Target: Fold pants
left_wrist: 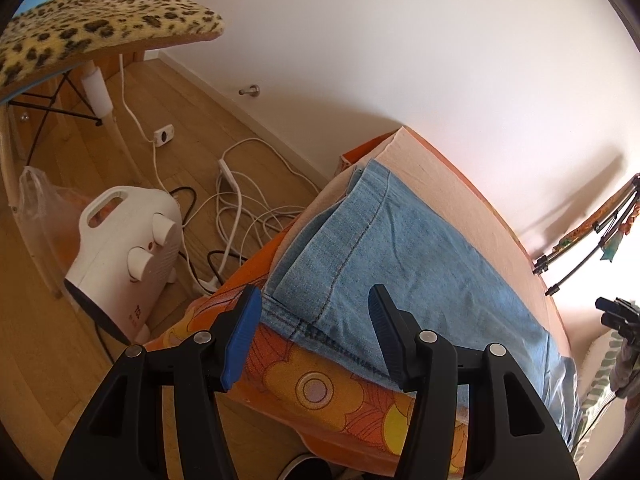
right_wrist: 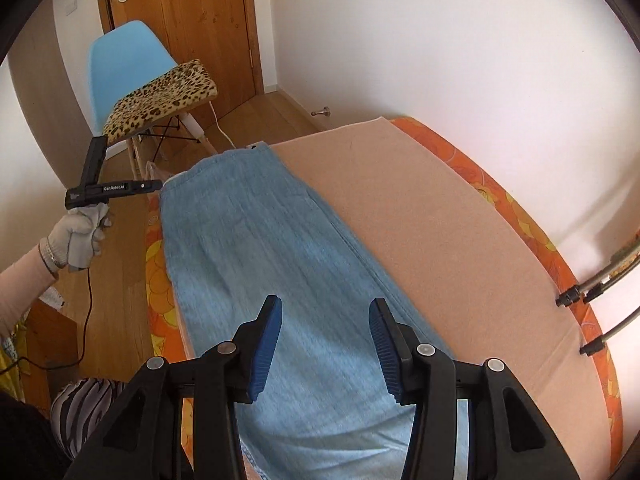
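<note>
Light blue denim pants (right_wrist: 280, 248) lie stretched lengthwise along the near side of a bed with a beige cover (right_wrist: 440, 216). In the left wrist view their folded end (left_wrist: 380, 240) rests by the bed's corner, with several layers stacked. My left gripper (left_wrist: 316, 304) hovers open above that end near the seam, with nothing between its blue pads. My right gripper (right_wrist: 326, 312) hangs open over the other end of the pants and holds nothing. A gloved hand holds the left gripper (right_wrist: 154, 185) at the far left of the right wrist view.
An orange flowered sheet (left_wrist: 320, 392) edges the bed. On the wooden floor stand a white fan heater (left_wrist: 120, 256), tangled cables with a power strip (left_wrist: 232, 184) and a plastic bag (left_wrist: 44, 208). A blue chair with a leopard cushion (right_wrist: 160, 96) stands before a wooden door (right_wrist: 192, 20). Metal stand legs (right_wrist: 592, 296) reach in at the right.
</note>
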A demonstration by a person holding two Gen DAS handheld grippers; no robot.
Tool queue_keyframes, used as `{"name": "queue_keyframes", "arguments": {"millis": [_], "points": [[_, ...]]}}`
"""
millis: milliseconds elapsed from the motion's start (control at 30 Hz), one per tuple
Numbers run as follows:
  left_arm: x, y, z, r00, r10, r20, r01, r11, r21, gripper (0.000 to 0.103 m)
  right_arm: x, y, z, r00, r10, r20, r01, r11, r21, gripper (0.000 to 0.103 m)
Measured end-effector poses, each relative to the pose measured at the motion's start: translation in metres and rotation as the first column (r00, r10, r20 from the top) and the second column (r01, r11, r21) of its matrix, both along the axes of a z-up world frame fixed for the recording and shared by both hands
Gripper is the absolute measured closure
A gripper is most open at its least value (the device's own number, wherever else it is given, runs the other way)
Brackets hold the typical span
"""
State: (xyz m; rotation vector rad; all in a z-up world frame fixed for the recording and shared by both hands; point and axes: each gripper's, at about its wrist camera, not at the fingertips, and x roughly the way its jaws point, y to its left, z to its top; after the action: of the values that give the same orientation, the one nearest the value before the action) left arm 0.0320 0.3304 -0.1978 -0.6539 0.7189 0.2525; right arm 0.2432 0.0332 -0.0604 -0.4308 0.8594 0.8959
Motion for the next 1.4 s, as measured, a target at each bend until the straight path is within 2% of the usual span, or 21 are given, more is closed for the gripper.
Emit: {"name": "queue_keyframes", "arguments": {"millis": [133, 233, 400, 600, 733, 800, 833, 867, 900, 1000, 1067, 1133, 1200, 1300, 1367, 1400], "points": [[0.002, -0.009, -0.001, 0.999, -0.032, 0.005, 0.032, 0.997, 0.072, 0.048, 0.04, 0.067, -0.003, 0.997, 0.036, -0.061, -0.033, 0.998, 0.061, 0.056], [0.004, -0.014, -0.003, 0.999, -0.05, 0.003, 0.049, 0.987, 0.15, 0.048, 0.067, 0.123, -0.016, 0.993, 0.076, -0.09, -0.069, 0.995, 0.077, 0.056], [0.005, -0.006, -0.011, 0.998, -0.052, 0.028, 0.048, 0.991, 0.128, 0.048, 0.104, 0.213, -0.056, 0.979, 0.143, -0.146, -0.132, 0.988, 0.078, 0.056], [0.008, -0.009, -0.01, 0.994, -0.101, 0.038, 0.094, 0.983, 0.155, 0.048, 0.134, 0.291, -0.108, 0.957, 0.184, -0.225, -0.172, 0.982, 0.072, 0.056], [0.007, -0.01, -0.011, 0.992, -0.115, 0.048, 0.107, 0.983, 0.149, 0.048, 0.136, 0.318, -0.131, 0.935, 0.226, -0.274, -0.211, 0.974, 0.081, 0.055], [0.008, -0.009, -0.012, 0.991, -0.121, 0.051, 0.112, 0.983, 0.146, 0.048, 0.126, 0.328, -0.139, 0.925, 0.271, -0.265, -0.264, 0.963, 0.061, 0.067], [0.008, -0.008, -0.013, 0.991, -0.121, 0.052, 0.113, 0.983, 0.142, 0.048, 0.119, 0.331, -0.137, 0.937, 0.281, -0.21, -0.278, 0.96, 0.043, 0.073], [0.008, -0.007, -0.014, 0.991, -0.121, 0.055, 0.113, 0.984, 0.136, 0.048, 0.115, 0.333, -0.136, 0.944, 0.278, -0.179, -0.28, 0.96, 0.013, 0.091], [0.009, -0.006, -0.014, 0.991, -0.121, 0.058, 0.112, 0.985, 0.129, 0.048, 0.114, 0.329, -0.132, 0.948, 0.271, -0.167, -0.272, 0.962, 0.02, 0.095], [0.009, -0.004, -0.016, 0.991, -0.118, 0.068, 0.109, 0.986, 0.123, 0.048, 0.11, 0.306, -0.108, 0.956, 0.256, -0.143, -0.241, 0.964, 0.115, 0.098], [0.008, -0.004, -0.017, 0.99, -0.117, 0.072, 0.108, 0.987, 0.119, 0.048, 0.096, 0.288, -0.087, 0.951, 0.284, -0.125, -0.259, 0.948, 0.184, 0.099], [0.007, -0.004, -0.017, 0.99, -0.118, 0.074, 0.109, 0.987, 0.119, 0.048, 0.075, 0.277, -0.073, 0.922, 0.361, -0.137, -0.326, 0.918, 0.224, 0.099], [0.007, -0.004, -0.018, 0.99, -0.116, 0.077, 0.107, 0.988, 0.116, 0.048, 0.05, 0.273, -0.07, 0.882, 0.444, -0.157, -0.408, 0.887, 0.215, 0.098], [0.007, -0.004, -0.018, 0.99, -0.117, 0.078, 0.107, 0.987, 0.118, 0.048, 0.013, 0.278, -0.08, 0.811, 0.562, -0.161, -0.55, 0.827, 0.116, 0.097], [0.006, -0.005, -0.018, 0.99, -0.119, 0.078, 0.109, 0.987, 0.12, 0.048, 0.002, 0.282, -0.089, 0.734, 0.631, -0.25, -0.63, 0.771, 0.096, 0.09], [0.005, -0.005, -0.018, 0.99, -0.121, 0.078, 0.111, 0.986, 0.122, 0.048, 0.001, 0.283, -0.092, 0.703, 0.645, -0.3, -0.65, 0.754, 0.098, 0.081]]}}
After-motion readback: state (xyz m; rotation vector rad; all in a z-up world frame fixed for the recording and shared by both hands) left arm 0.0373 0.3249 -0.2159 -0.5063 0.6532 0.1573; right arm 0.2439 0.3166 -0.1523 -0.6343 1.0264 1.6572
